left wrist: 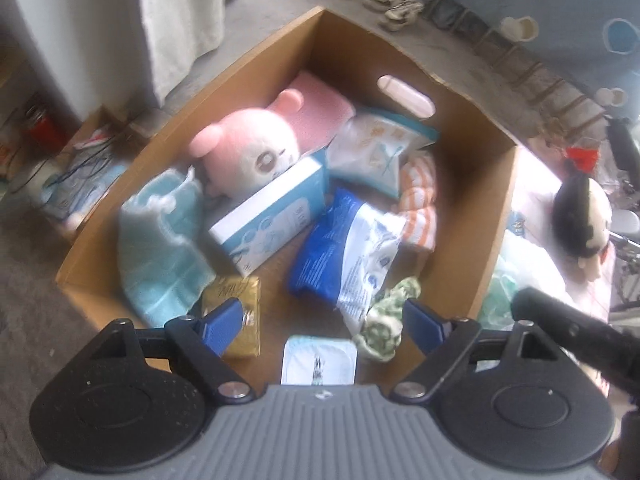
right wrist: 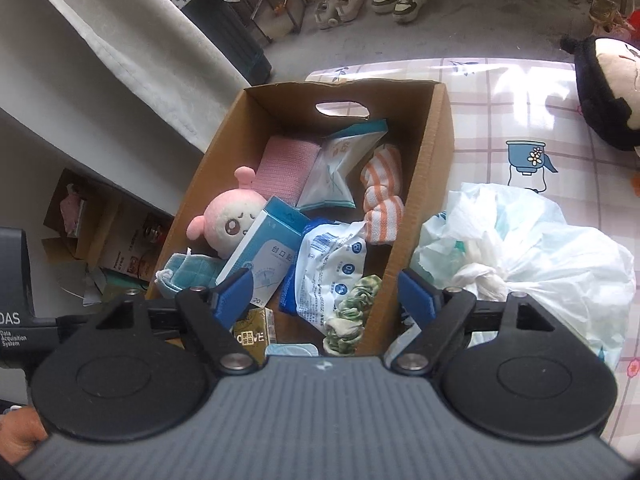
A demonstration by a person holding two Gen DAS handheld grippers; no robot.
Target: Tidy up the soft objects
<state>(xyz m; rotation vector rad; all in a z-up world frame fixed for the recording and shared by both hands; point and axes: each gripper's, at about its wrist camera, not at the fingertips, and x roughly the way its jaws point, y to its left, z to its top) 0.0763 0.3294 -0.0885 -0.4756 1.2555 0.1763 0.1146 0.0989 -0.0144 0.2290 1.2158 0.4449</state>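
Currently I am hovering both grippers, left gripper [left wrist: 322, 320] and right gripper [right wrist: 326, 290], jaws wide and empty, over the box [right wrist: 434, 160]; next, I judge, comes fetching the black doll [right wrist: 604, 92].

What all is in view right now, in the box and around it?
cardboard box: 1, brown, on the table, open top
pink plush: 1, pink and white, box's left side
pink cloth: 1, behind the plush
blue carton: 1, blue and white, leaning on the plush
teal cloth: 1, near left corner
striped cloth: 1, orange and white, right wall
blue pouch: 1, blue and white, centre
green scrunchie: 1, near right
gold pack: 1, near edge
plastic bag: 1, white, right of box
black plush: 1, on the table
left tongs: open, above box
right tongs: open, above box
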